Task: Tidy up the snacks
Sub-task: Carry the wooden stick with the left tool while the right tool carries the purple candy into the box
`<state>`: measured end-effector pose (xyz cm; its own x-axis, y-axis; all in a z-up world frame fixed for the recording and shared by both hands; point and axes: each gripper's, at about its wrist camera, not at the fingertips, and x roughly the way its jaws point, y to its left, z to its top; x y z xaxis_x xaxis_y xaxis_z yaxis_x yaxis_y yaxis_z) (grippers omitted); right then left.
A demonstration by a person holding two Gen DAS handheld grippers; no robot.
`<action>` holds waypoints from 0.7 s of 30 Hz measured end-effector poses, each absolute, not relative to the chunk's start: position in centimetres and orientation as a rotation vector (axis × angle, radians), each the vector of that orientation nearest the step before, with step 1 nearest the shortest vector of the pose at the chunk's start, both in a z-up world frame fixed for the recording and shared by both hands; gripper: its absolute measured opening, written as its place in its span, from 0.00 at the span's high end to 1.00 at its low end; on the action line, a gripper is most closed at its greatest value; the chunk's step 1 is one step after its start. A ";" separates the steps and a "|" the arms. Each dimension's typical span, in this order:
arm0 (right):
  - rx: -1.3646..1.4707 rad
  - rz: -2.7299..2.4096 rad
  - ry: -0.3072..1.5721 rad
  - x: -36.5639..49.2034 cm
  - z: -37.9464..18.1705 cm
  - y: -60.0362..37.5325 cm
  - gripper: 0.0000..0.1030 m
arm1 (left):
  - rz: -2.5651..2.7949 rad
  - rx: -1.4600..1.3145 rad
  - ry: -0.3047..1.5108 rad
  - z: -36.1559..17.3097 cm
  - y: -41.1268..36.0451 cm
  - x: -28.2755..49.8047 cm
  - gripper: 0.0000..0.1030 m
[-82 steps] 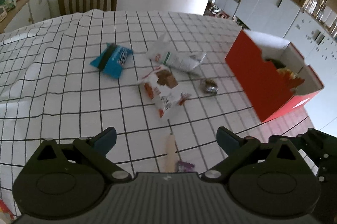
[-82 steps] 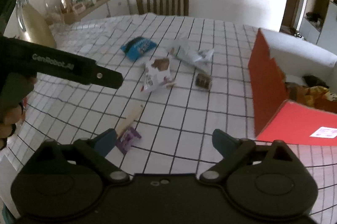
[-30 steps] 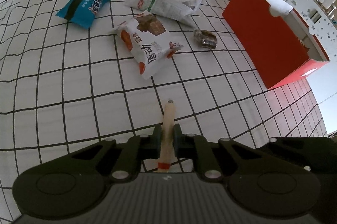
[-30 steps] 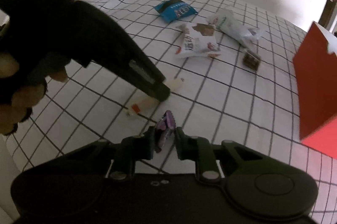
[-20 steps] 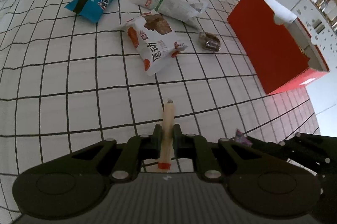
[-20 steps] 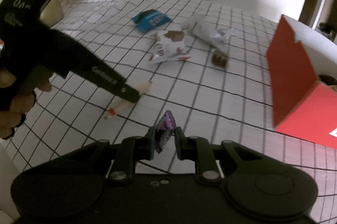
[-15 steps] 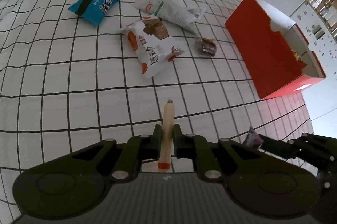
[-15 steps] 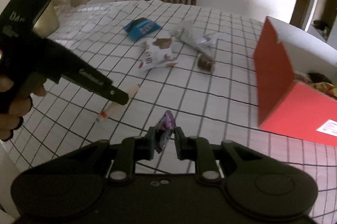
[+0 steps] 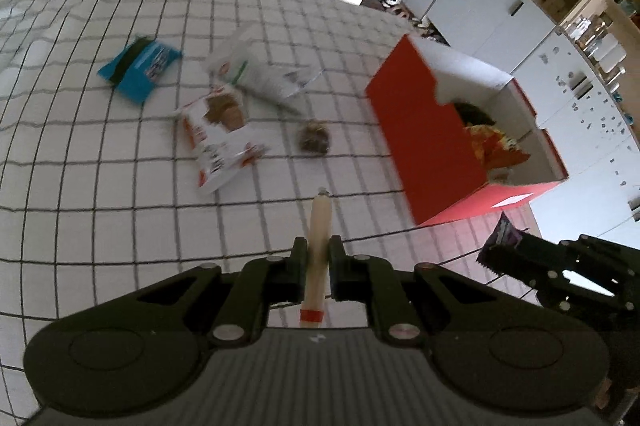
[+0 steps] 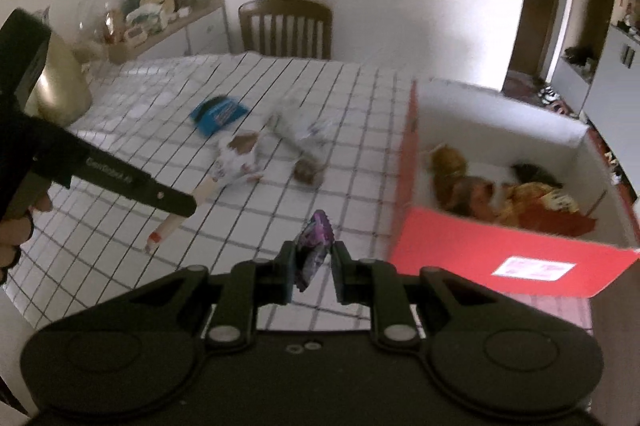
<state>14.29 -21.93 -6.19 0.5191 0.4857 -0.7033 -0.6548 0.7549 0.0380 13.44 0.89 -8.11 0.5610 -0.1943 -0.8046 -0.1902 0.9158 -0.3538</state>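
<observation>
My left gripper is shut on a beige sausage stick with a red band, held above the checked tablecloth. My right gripper is shut on a small purple candy wrapper, held near the front left corner of the red box; it also shows in the left wrist view. The red box is open on top and holds several snack bags. On the cloth lie a blue packet, a white-green bag, a white-orange bag and a small brown snack.
A wooden chair stands at the table's far edge. A sideboard with clutter is at the back left, and a gold vessel sits on the table's left. White cabinets line the right wall.
Both grippers closed on their snacks, lifted them off the cloth and moved right toward the red box. The other snacks have not moved.
</observation>
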 end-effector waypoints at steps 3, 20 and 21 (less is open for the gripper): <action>-0.239 0.682 0.735 15.0 -5.0 -23.4 0.82 | -0.014 -0.431 0.963 -6.9 -0.4 14.2 0.90; -0.201 0.582 0.638 21.7 -2.0 -32.3 0.82 | -0.072 -0.335 0.873 -1.9 -9.6 21.1 0.90; -0.198 0.574 0.637 22.2 -2.0 -32.8 0.82 | -0.074 -0.327 0.871 -1.7 -10.2 21.6 0.90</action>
<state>22.17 -32.83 -1.99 0.6553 0.4438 -0.6112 -0.5621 0.8271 -0.0021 21.63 -10.17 -1.74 0.6452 -0.1964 -0.7383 -0.0685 0.9476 -0.3119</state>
